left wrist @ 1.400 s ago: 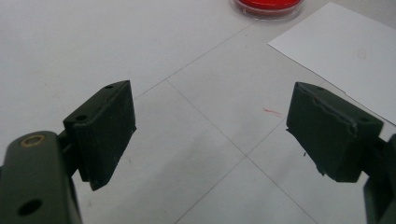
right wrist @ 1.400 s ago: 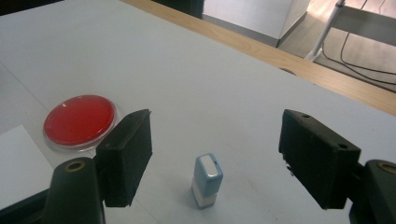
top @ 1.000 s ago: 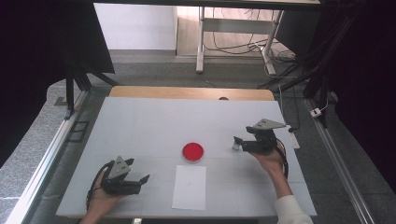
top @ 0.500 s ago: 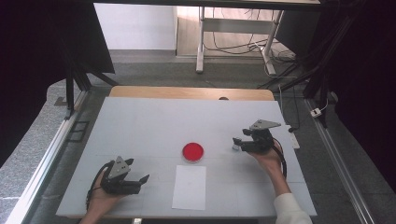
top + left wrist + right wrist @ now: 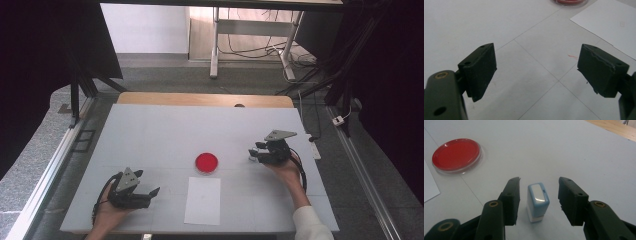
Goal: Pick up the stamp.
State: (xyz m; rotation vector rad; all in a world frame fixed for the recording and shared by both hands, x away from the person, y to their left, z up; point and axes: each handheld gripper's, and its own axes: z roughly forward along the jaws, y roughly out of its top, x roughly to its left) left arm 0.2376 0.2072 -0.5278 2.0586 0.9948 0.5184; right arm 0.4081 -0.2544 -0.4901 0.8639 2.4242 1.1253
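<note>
A small blue-and-white stamp stands upright on the white table, right of centre. My right gripper straddles it, one jaw on each side. The jaws have just been closing, and a gap still shows between each pad and the stamp. From above, that right gripper points left toward a round red ink dish. A white sheet of paper lies in front of the dish. My left gripper rests at the front left, open with nothing between its jaws.
A wooden strip borders the table's far edge. Metal rails run along both sides, and a table frame with cables stands on the floor beyond. The red dish lies to the left, beyond the right gripper's jaws.
The right gripper's jaws have narrowed around the stamp while the hand stayed almost in place. The left hand and gripper have not moved.
</note>
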